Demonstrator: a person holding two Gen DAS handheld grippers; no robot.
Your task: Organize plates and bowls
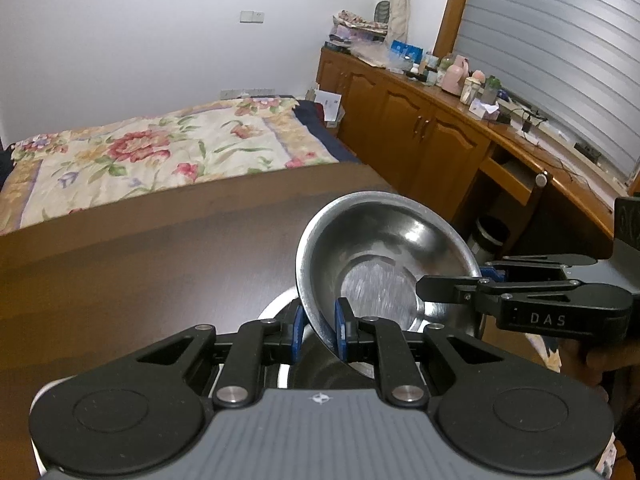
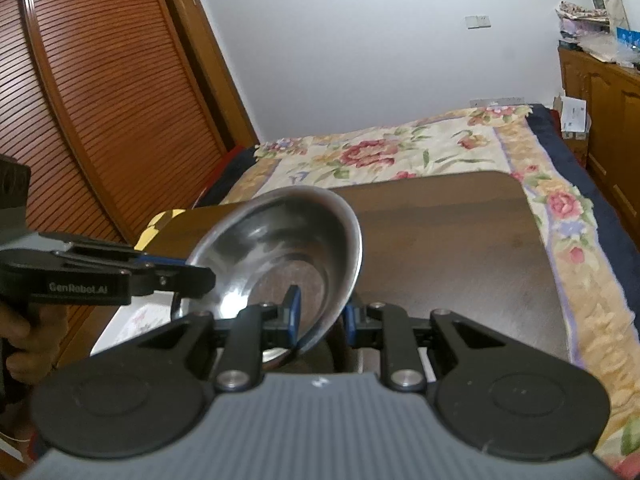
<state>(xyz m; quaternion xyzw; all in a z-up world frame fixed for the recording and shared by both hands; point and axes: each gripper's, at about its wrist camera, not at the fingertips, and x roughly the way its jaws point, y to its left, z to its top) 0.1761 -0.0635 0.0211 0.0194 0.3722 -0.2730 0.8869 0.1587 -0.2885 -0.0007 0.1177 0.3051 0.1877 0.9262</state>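
A steel bowl is held tilted above the dark wooden table. My left gripper is shut on its near rim. My right gripper comes in from the right and clamps the bowl's opposite rim. In the right wrist view the same bowl is pinched between my right gripper's blue pads, and the left gripper grips its left rim. Another steel dish lies on the table beneath the bowl, mostly hidden.
A bed with a floral quilt lies behind the table. Wooden cabinets with clutter on top run along the right wall. A louvred wooden wardrobe stands at the left.
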